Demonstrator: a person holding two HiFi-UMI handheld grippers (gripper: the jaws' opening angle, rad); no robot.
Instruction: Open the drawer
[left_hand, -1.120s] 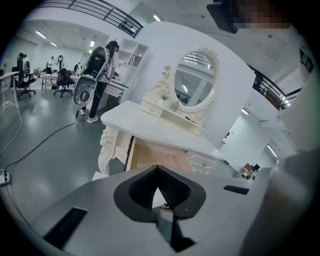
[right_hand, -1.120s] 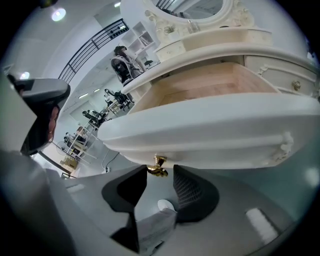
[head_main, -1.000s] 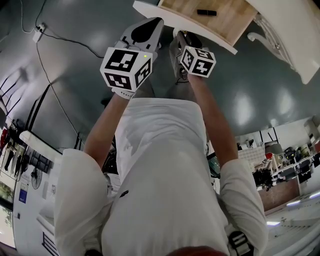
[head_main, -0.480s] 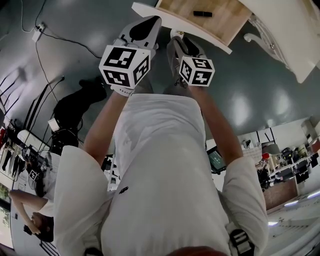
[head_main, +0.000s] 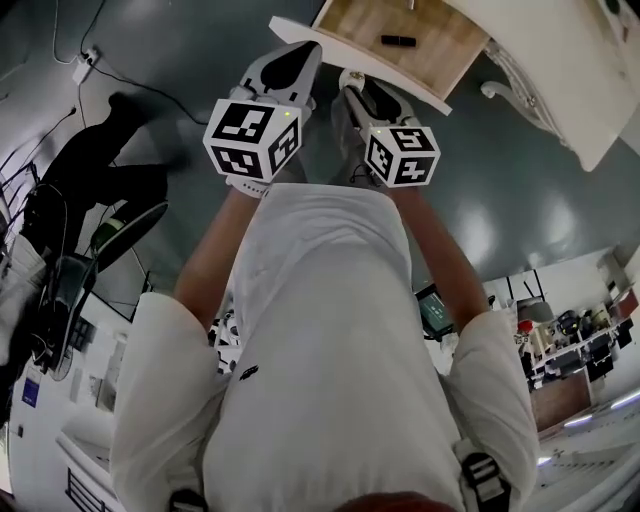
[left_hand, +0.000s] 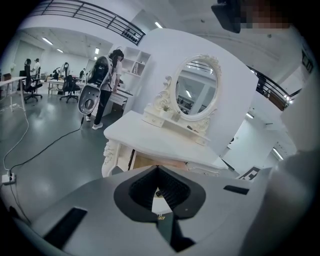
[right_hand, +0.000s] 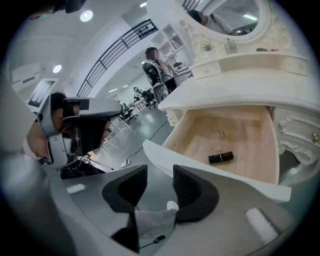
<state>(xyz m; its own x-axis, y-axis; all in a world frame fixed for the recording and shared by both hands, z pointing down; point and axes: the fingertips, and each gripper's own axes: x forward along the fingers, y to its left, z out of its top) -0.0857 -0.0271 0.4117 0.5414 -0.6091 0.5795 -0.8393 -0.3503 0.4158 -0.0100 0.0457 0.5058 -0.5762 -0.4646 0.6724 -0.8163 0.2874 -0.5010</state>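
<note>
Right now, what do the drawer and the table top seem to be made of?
The drawer: pale bare wood inside, with grain showing; its front looks painted white. The table top: smooth white paint, probably over wood.

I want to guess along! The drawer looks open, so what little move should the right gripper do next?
Probably pull the right gripper straight back. The drawer is already out, a black tube showing inside, and the jaws stand apart, with what looks like its white knob loose between them.
</note>
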